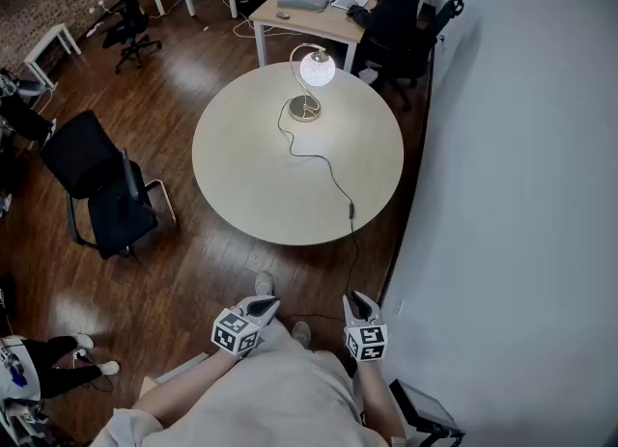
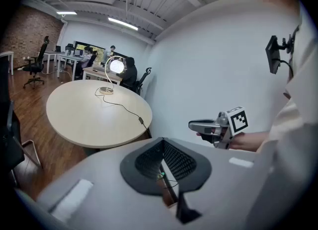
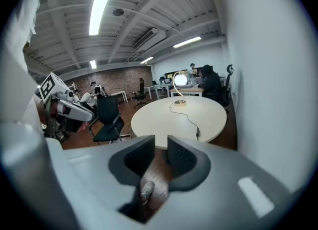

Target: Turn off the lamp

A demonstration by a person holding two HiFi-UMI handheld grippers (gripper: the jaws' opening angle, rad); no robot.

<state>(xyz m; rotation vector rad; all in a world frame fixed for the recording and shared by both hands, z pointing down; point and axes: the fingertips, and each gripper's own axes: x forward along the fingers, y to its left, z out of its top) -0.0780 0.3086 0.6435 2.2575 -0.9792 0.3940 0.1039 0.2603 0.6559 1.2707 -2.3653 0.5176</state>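
The round worktop (image 1: 241, 175) offers wide free surface left of the cord (image 1: 323, 167), which snakes from the lamp (image 1: 311, 83) at the far edge to the near-right rim, carrying an inline switch (image 1: 351, 210). A white wall (image 1: 502, 194) runs close along the right side. A black office chair (image 1: 97, 184) stands near the left rim, not touching. Wooden floor (image 1: 193, 281) lies open in front.

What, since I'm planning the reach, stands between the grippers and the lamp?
Nothing visible does. Only floor and table lie between the left gripper, the right gripper and the lamp on the table's far side; the switch on its cord lies nearer, by the near edge.
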